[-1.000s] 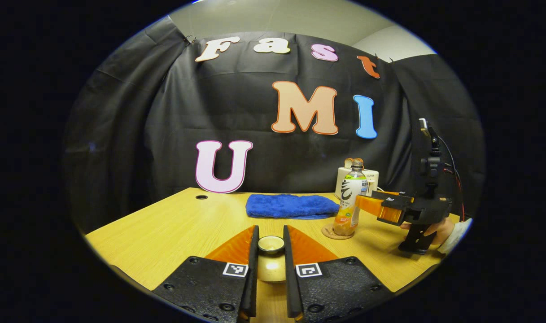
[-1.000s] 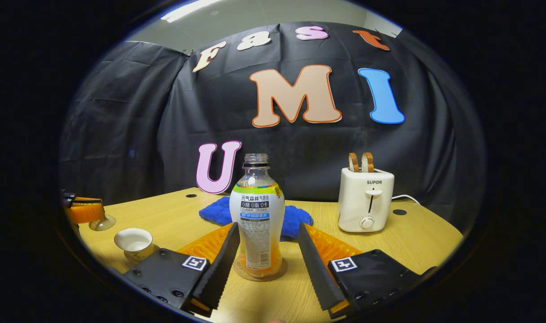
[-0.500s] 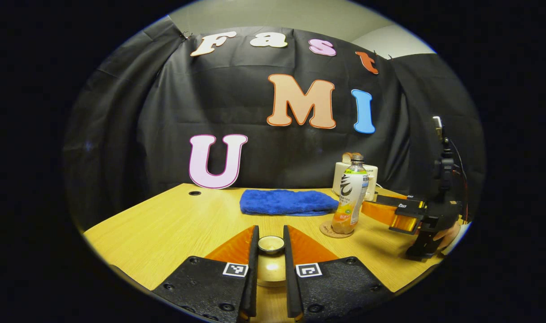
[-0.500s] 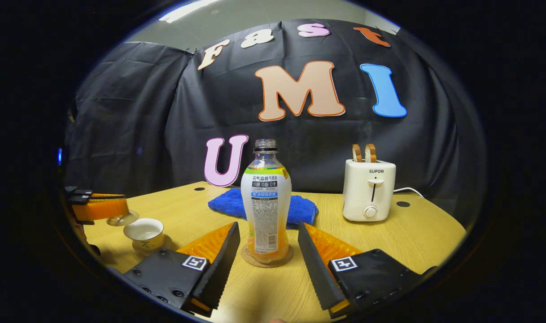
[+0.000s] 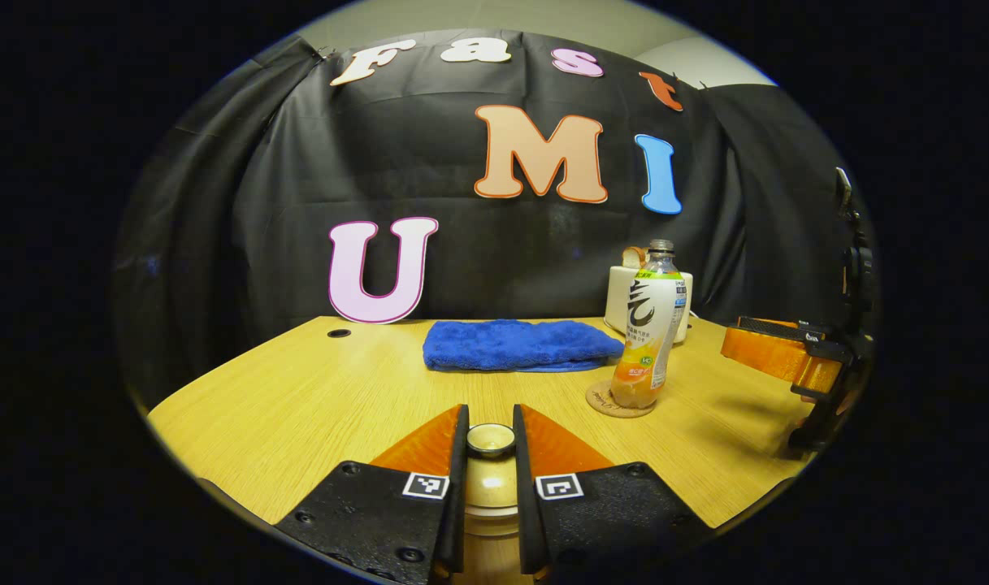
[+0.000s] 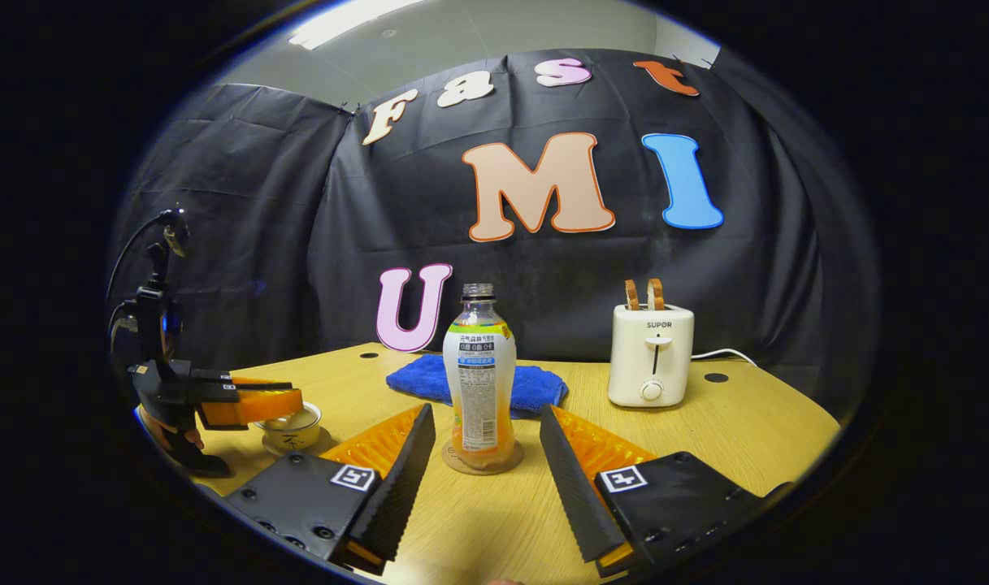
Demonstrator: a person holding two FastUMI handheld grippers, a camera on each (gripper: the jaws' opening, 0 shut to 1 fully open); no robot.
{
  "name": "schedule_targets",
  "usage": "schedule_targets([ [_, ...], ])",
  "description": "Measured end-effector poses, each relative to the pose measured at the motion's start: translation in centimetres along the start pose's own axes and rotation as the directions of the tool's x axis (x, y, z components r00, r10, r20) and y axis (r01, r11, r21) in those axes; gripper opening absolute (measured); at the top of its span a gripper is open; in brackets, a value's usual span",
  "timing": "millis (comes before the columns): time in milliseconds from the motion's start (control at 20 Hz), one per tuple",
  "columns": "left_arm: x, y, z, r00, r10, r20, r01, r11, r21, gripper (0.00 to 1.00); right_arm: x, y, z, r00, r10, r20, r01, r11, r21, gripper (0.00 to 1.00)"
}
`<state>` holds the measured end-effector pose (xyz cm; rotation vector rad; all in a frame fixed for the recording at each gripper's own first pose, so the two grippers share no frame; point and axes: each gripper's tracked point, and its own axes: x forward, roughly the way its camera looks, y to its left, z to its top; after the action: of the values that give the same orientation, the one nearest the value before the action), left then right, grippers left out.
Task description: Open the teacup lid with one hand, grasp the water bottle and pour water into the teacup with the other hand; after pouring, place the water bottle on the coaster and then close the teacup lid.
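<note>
Wooden table (image 6: 705,422) before the black booth wall; white toaster (image 6: 650,355) marked SUPOR right of the water bottle (image 6: 479,378).
Bottle upright on its coaster (image 6: 482,460); right gripper (image 6: 482,471), spread empty, has backed off it. Left gripper (image 5: 491,455), clamping the lid (image 5: 491,439), has lowered onto the teacup (image 6: 292,424), left of the bottle.

bottle (image 6: 479,374): 1 | coaster (image 6: 483,460): 1 | teacup (image 6: 292,422): 1 | lid (image 5: 491,439): 1 | towel (image 6: 474,386): 1 | toaster (image 6: 650,355): 1 | toast slices (image 6: 645,293): probably 2

Lid (image 5: 491,439) between tool (image 5: 489,487) fingers
</note>
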<state>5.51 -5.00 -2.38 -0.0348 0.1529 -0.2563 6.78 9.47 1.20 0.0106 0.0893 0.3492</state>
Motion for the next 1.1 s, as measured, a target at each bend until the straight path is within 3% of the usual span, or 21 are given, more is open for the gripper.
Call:
schedule_targets([
  [50, -0.1, 0.0, 0.0, 1.000, 0.002, 0.009, -0.002, 1.000, -0.002, 0.24, -0.1, -0.1, -0.2, 1.000, 0.000, -0.006, 0.000, 1.000, 0.005, 0.89],
  [250, -0.2, 0.1, 0.0, 1.000, 0.012, 0.025, -0.012, 1.000, 0.000, 0.33, -0.8, -0.3, -0.5, 1.000, -0.003, -0.018, 0.003, 1.000, 0.015, 0.80],
  [300, -0.1, 0.0, 0.1, 1.000, 0.013, 0.027, -0.013, 1.000, -0.003, 0.49, -1.0, -0.1, -0.5, 1.000, -0.003, -0.018, 0.003, 1.000, 0.017, 0.80],
  [500, -1.0, 0.8, 1.1, 0.996, 0.055, 0.071, -0.054, 0.998, -0.015, 0.97, -2.0, 0.1, -0.5, 1.000, -0.010, -0.015, 0.010, 1.000, 0.027, 0.80],
  [850, -4.5, -0.2, 2.7, 0.989, 0.073, 0.128, -0.071, 0.997, -0.018, 0.96, -4.6, 0.8, -0.2, 0.999, -0.053, 0.014, 0.053, 0.998, -0.023, 0.80],
  [1100, -6.9, -1.2, 2.8, 0.983, 0.092, 0.160, -0.090, 0.996, -0.017, 0.96, -6.8, 0.9, -1.5, 0.994, -0.104, 0.013, 0.105, 0.987, -0.121, 0.89],
])
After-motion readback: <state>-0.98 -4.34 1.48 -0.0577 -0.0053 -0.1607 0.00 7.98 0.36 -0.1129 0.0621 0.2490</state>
